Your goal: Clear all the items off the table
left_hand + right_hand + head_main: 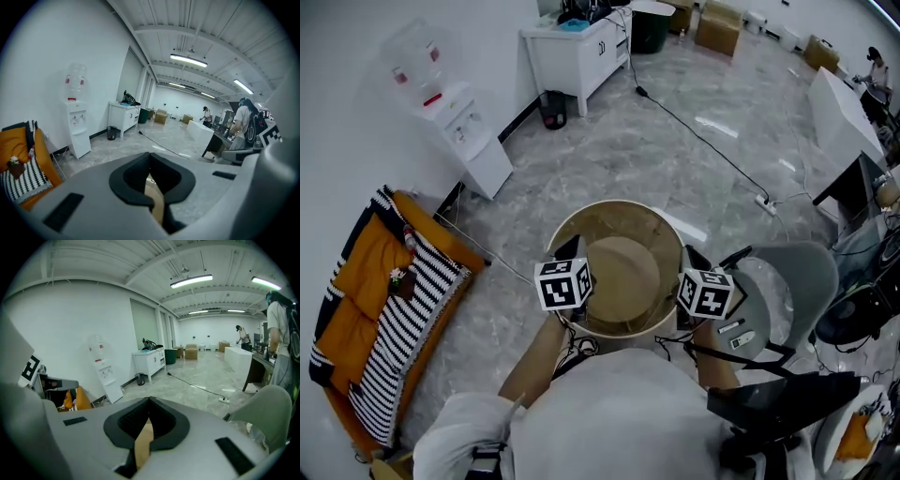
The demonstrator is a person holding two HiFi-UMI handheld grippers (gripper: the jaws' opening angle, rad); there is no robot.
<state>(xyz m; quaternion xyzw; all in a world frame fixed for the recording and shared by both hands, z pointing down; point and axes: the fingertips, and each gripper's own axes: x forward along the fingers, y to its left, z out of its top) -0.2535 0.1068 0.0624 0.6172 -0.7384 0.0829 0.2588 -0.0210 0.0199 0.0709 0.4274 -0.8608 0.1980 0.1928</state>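
Observation:
A round tan bin (pixel 623 272) with a pale rim hangs over the marble floor, seen from above in the head view. My left gripper (pixel 569 253) is shut on its left rim and my right gripper (pixel 695 264) is shut on its right rim. In the left gripper view the jaws of the left gripper (pixel 151 180) pinch a thin tan strip of the bin wall (pixel 155 199). The right gripper view shows the right gripper (pixel 148 420) clamped the same way on the tan wall (pixel 143 445). The bin's inside looks bare.
A grey chair (pixel 802 277) stands close on the right. An orange and striped couch (pixel 384 300) lies at the left, with a water dispenser (pixel 455 131) and a white cabinet (pixel 577 52) along the wall. A cable (pixel 703 141) crosses the floor ahead. People stand far off (pixel 243 122).

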